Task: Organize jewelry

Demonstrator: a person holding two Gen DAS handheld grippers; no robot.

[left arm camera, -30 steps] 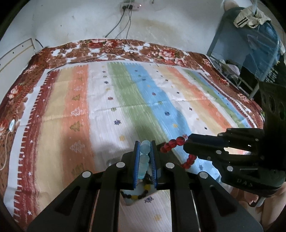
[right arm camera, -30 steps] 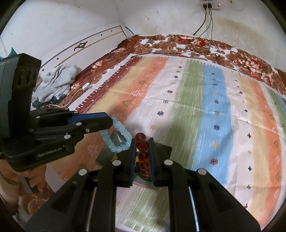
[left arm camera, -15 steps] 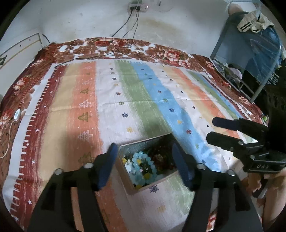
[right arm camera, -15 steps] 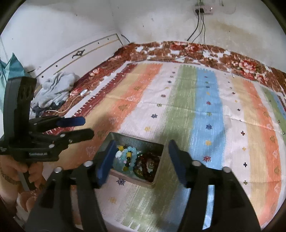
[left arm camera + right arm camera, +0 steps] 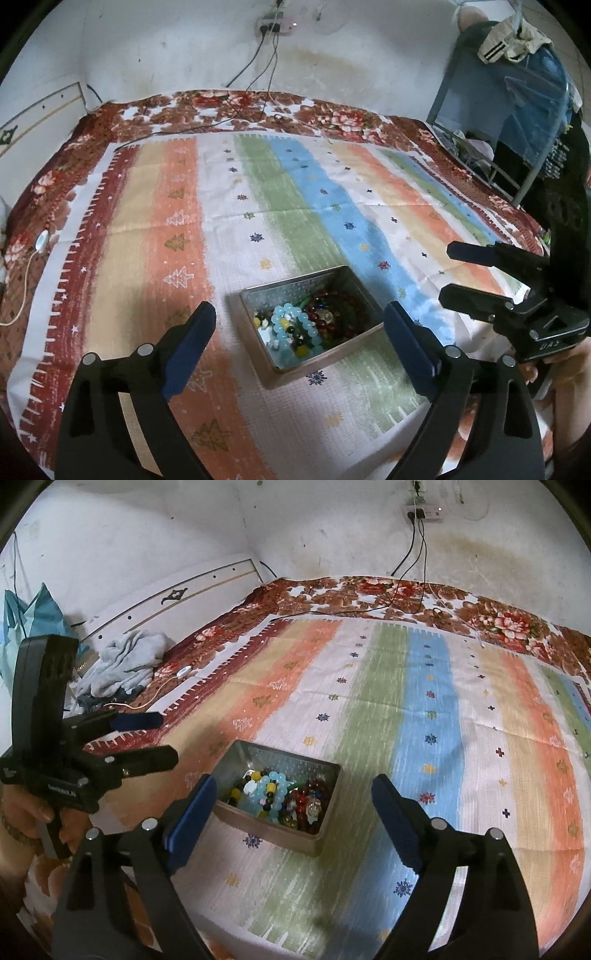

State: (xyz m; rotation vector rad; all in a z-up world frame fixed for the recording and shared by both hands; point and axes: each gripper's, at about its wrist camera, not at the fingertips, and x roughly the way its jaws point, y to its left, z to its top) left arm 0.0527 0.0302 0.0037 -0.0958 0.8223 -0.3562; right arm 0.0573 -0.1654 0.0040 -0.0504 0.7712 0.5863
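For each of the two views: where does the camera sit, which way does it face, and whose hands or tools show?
Left wrist: on the left gripper, angled down at the metal box on the bedspread; right gripper and hand at right.
Right wrist: on the right gripper, angled down; left gripper and hand at left.
Shared: box, blue bracelet, red bracelet, both grippers open and empty.

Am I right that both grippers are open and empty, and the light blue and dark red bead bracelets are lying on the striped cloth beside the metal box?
Not quite. Both the left gripper and right gripper are open and empty, but the light blue bracelet and the dark red bracelet lie inside the metal box, not on the striped cloth beside it. The right wrist view shows this clearly.
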